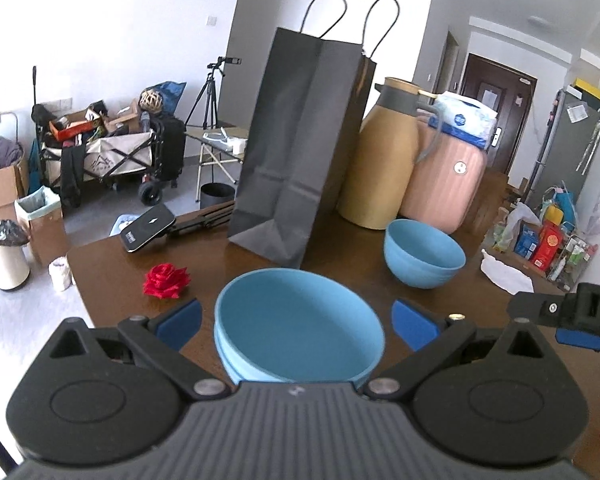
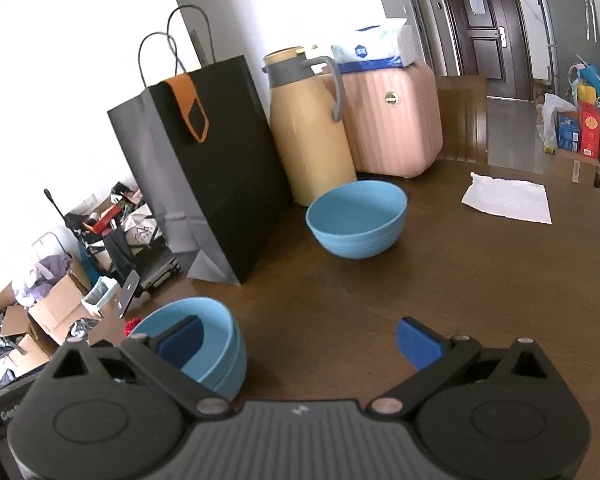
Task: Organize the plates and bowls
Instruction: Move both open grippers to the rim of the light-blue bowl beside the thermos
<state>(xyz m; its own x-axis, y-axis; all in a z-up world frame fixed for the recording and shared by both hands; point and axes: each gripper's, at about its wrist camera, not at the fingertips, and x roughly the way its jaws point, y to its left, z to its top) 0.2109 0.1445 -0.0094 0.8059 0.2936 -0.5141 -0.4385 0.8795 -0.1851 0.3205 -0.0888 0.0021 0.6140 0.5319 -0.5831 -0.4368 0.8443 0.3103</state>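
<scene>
Tabletop [image 2: 380, 300]: brown wood. Nested bowl stack [image 1: 298, 330]: blue, rigid, judged light and smooth; lay between the wide, empty left claw [image 1: 298, 326]; rim grip advised. Single bowl [image 2: 356, 218]: beside the flask. Right claw [image 2: 300, 344]: wide, empty.

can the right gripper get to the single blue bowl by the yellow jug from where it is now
Probably yes. The right gripper is open and empty, and only bare table lies between it and the single bowl; the stacked bowls sit off to its left.
</scene>
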